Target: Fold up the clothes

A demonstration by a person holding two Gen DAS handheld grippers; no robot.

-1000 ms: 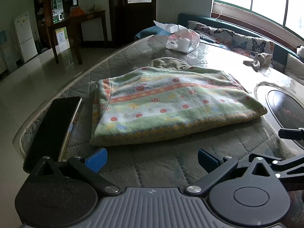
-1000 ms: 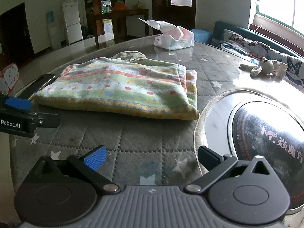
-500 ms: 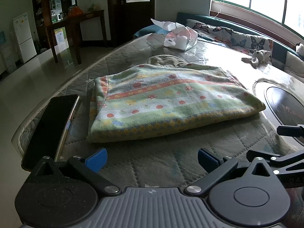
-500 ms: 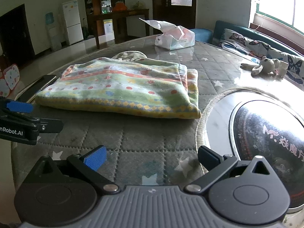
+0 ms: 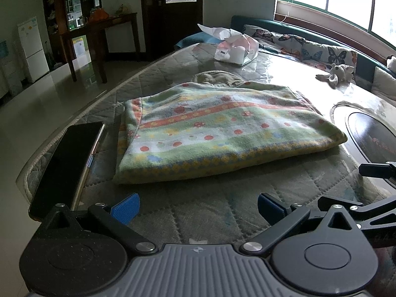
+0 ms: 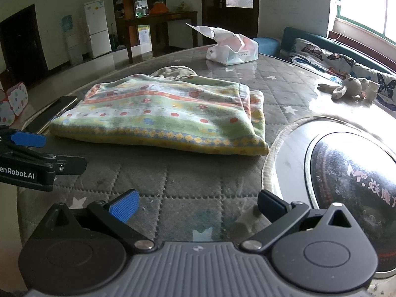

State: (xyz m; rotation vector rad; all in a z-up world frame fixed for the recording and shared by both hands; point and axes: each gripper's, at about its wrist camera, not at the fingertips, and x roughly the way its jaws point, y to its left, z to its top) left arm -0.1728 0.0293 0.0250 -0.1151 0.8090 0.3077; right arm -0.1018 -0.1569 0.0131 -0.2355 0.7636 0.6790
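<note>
A folded green, yellow and orange patterned cloth (image 5: 217,128) lies flat on the quilted round table (image 5: 222,212); it also shows in the right wrist view (image 6: 163,116). My left gripper (image 5: 198,208) is open and empty, hovering just short of the cloth's near edge. My right gripper (image 6: 196,205) is open and empty, a little back from the cloth's near right corner. The left gripper also shows at the left edge of the right wrist view (image 6: 27,158). A small olive cloth (image 5: 217,77) peeks out behind the folded one.
A black phone (image 5: 66,163) lies at the table's left edge beside the cloth. A white plastic bag (image 5: 235,48) sits at the far side. A small plush toy (image 6: 346,87) lies at the right. A round glass inset (image 6: 351,173) fills the table's right part.
Both grippers have drawn slightly back and up from the cloth; the cloth has not moved. Both stay open.
</note>
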